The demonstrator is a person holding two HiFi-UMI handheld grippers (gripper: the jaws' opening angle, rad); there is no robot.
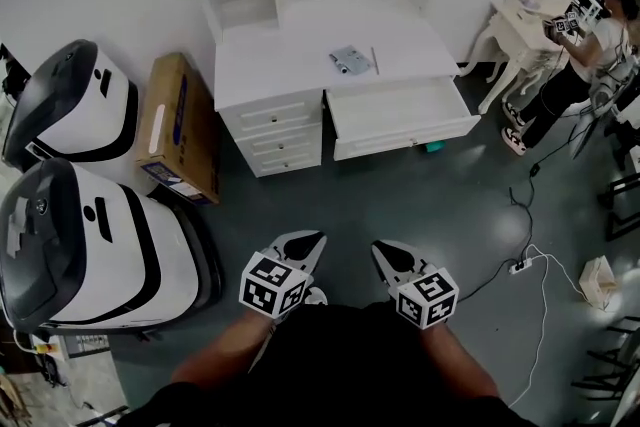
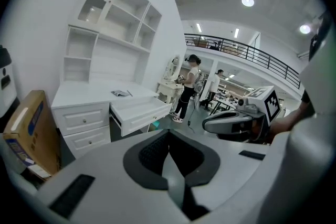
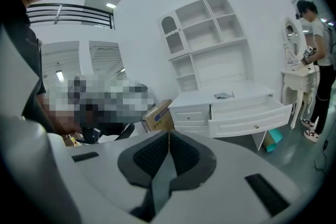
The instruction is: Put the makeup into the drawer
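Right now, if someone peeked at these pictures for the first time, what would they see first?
Probably the big white desk with shelves against the far wall, its wide drawer pulled open and a small grey makeup packet lying on top. Near the bottom of the head view, the left hand-held gripper and right hand-held gripper point toward it, both shut and empty. Two bulky white-and-black machines stand on the left.

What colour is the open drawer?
White; the drawer shows best in the head view.
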